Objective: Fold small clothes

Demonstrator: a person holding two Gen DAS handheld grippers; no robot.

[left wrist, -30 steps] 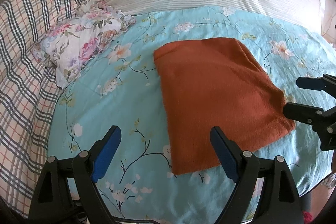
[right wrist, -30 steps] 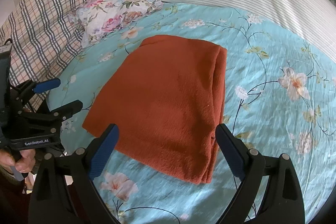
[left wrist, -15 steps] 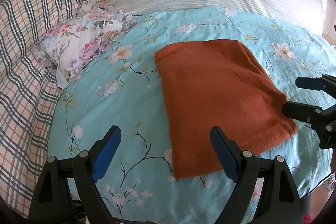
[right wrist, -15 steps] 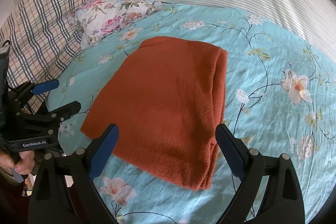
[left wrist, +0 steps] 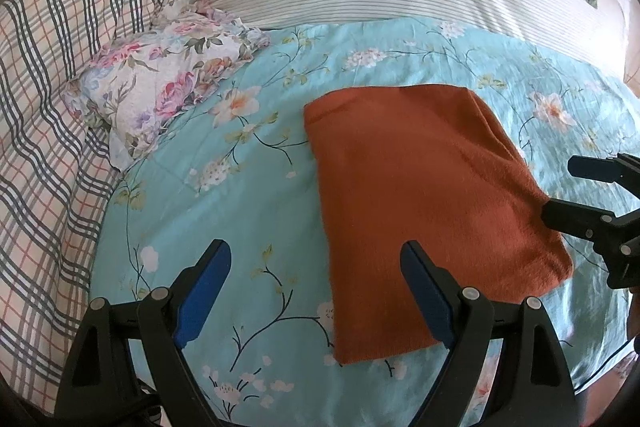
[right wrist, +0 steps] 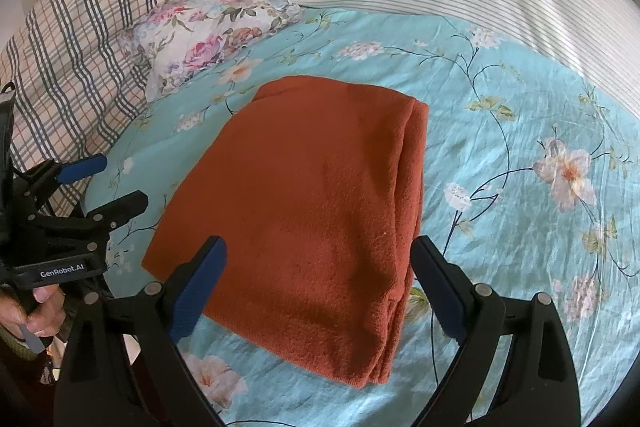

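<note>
Nearest, the left hand-held gripper (left wrist: 316,287) and right hand-held gripper (right wrist: 318,285) both hover spread and empty. Beyond them the rust-orange garment (right wrist: 308,211) lies folded on the floral bedsheet (right wrist: 520,131). Folding looks finished; next, probably setting it aside.

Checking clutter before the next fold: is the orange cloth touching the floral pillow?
Apart. The right wrist view shows a strip of turquoise sheet between the orange cloth and the floral pillow.

The rust-orange knit garment (right wrist: 312,211) lies flat, folded into a layered rectangle, mid-bed on the turquoise floral sheet (right wrist: 500,131)
</note>
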